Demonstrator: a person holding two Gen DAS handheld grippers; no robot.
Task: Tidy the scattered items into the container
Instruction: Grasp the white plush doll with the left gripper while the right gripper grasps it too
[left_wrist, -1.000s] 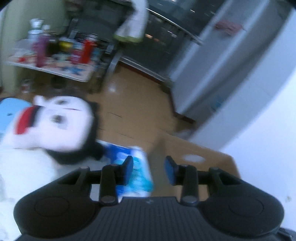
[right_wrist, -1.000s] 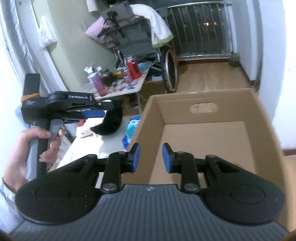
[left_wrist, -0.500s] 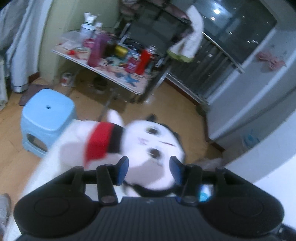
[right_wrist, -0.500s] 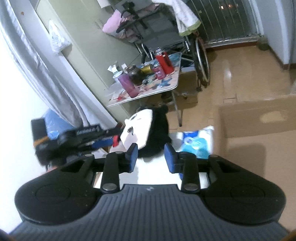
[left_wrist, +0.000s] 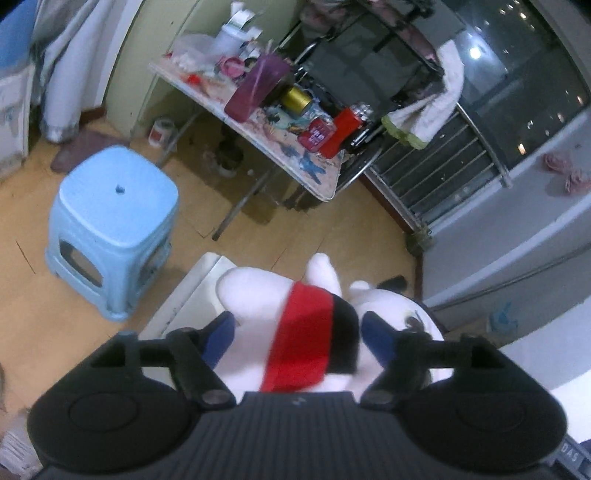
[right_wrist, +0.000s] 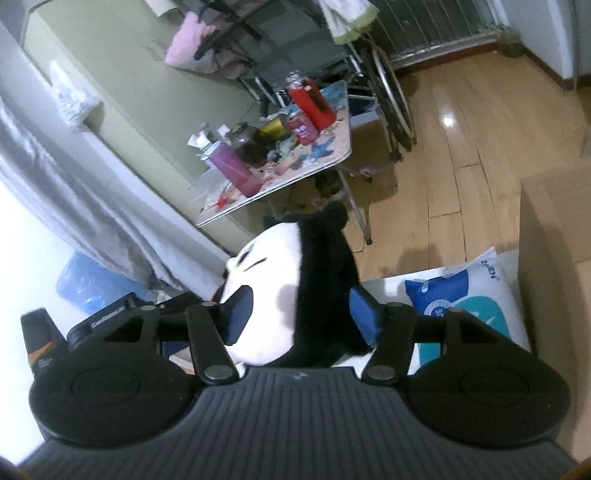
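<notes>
Both grippers are reaching for the same soft toy, a big white and black plush toy with a red scarf. It sits low in the middle of both views, on a white surface.

In the left wrist view, the left gripper has its blue pads on each side of the toy's neck, right where the scarf is. The jaws have just been opening wide. The toy is between them, but the pads do not look like they are squeezing it yet. I think they opened wide because the toy is fat and soft.

In the right wrist view, the right gripper has the toy's head between its pads. Its jaws have also just been opening, and they stand apart, not pressing hard that I can see. The left gripper's black body shows at the lower left of this view.

Two grippers come at one toy, likely because it is big and floppy. One alone might let it droop or slip.

The cardboard box is at the right edge of the right wrist view. That is where the toy should go. Between the toy and the box lies a blue and white packet, touching the box wall. It looks like it still needs tidying too.
</notes>
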